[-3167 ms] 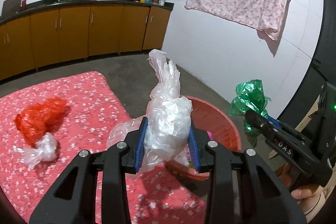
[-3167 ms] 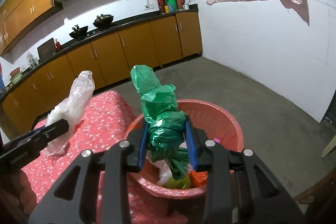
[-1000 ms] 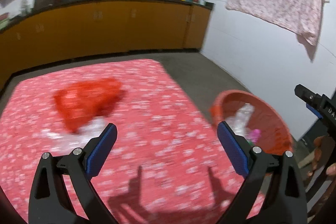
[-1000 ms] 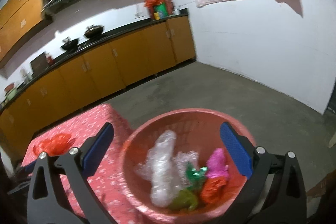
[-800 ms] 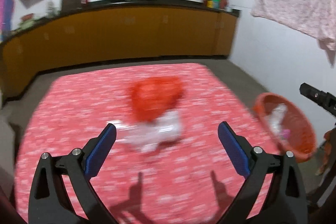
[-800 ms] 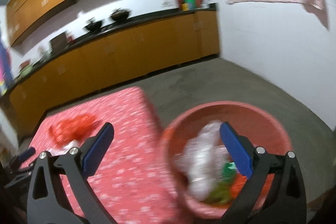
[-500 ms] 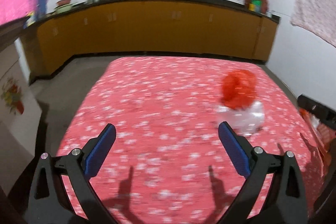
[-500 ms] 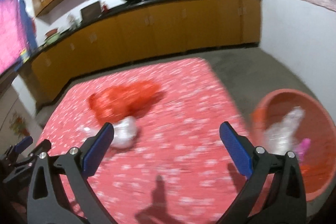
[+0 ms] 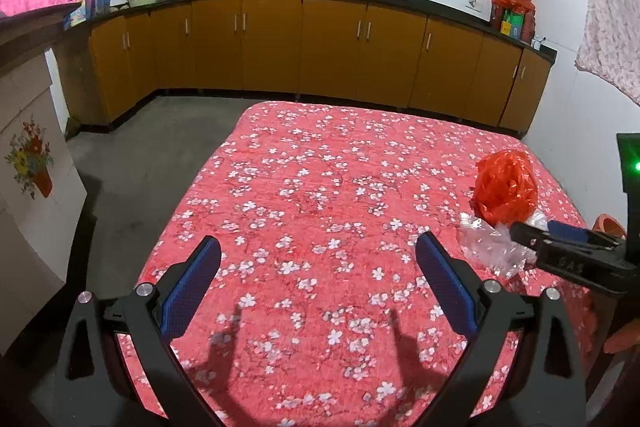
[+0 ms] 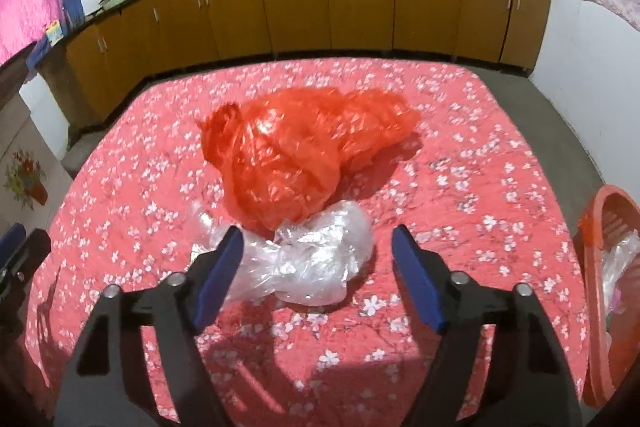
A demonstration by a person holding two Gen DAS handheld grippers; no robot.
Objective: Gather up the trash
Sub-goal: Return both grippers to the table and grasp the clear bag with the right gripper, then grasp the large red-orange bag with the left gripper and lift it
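Right gripper (image 10: 316, 269), jaws spread wide, hovers at the clear plastic bag (image 10: 298, 259) beside the red bag (image 10: 296, 151) on the floral table (image 10: 460, 155). Left gripper (image 9: 318, 285) hangs open, empty. Best to straddle the crumpled middle before closing (basket (image 10: 600, 267) waits at right).

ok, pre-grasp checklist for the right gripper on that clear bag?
1. Right gripper open: ok.
2. Clear bag between its fingers: ok, near the tips.
3. Red bag clear of the grasp: not ok, it touches the clear bag's far side.
4. Left gripper open and away from the bags: ok.
5. Basin reachable on the right: ok, beside the table.
6. Bag's weight: cannot tell.
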